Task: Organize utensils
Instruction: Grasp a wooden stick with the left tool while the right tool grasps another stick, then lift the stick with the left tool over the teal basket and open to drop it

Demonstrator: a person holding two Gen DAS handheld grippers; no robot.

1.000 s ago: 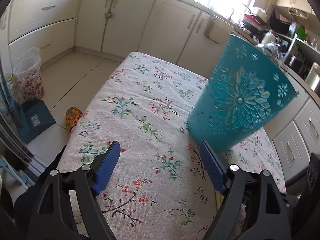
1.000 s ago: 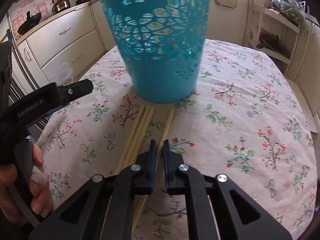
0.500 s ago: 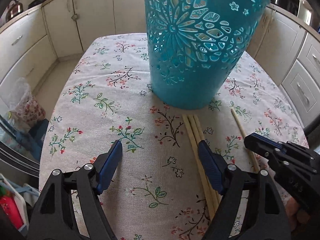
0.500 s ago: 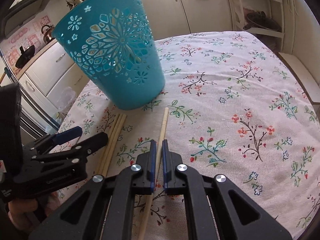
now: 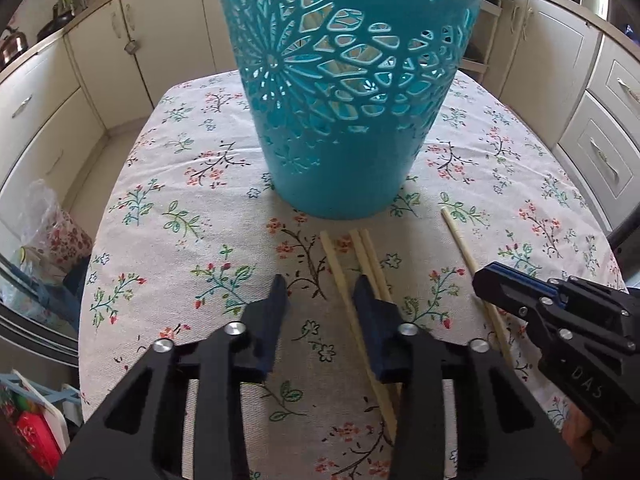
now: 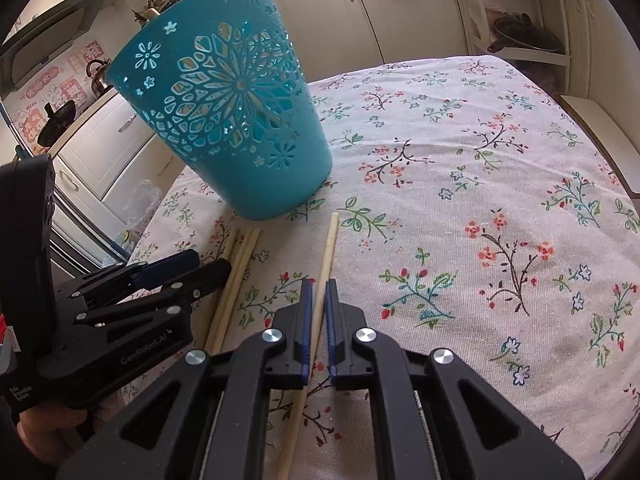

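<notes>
— What's in the teal basket [image 5: 344, 92]?
— Pale sticks show through its cut-outs; it stands upright on the floral tablecloth [image 6: 480, 184].
— Changes?
— The left gripper [image 5: 320, 292] has narrowed its jaws, still gaping, straddling one of three chopsticks [image 5: 362, 264]. The right gripper [image 6: 317, 296] stays nearly closed around the lone chopstick [image 6: 329, 248].
— Only one view?
— The right shows a kettle [image 6: 97, 76].

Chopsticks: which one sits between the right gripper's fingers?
The lone chopstick, apart from the bundle of three; the right gripper straddles it.
</notes>
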